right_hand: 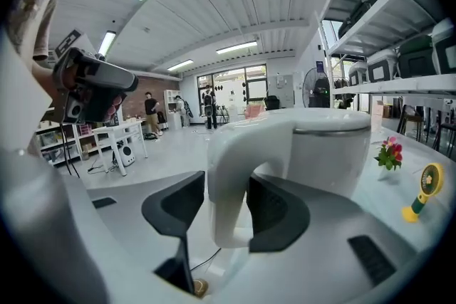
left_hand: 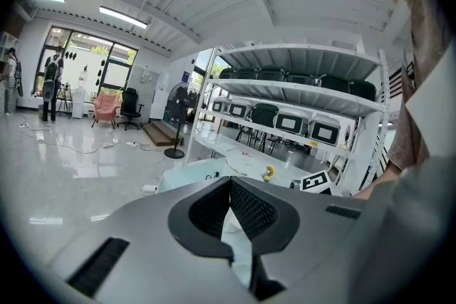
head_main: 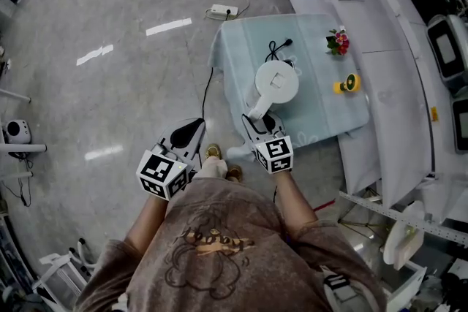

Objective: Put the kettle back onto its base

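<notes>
Left gripper: held over the floor, left of the table and well apart from the kettle. In its own view the two dark pads are pressed together at their tips, with nothing between them.

Right gripper: at the near edge of the table, pointing at the kettle's handle. In its own view the jaws are spread. The handle stands between them, with a clear gap on the left pad's side. The right pad lies close behind the handle, and contact there cannot be told.

Handle: white, and it sticks out from the kettle toward the person, reaching in between the right gripper's jaws.

Kettle: white and round with its lid on. It stands upright on the table just beyond the right gripper.

Base: cannot be made out beneath the kettle.

Cord: black, lying on the cloth just behind the kettle.

Table: covered with a pale blue-green cloth.

Flowers: a small bunch, right of and beyond the kettle.

Yellow toy fan: right of the kettle and apart from it.
</notes>
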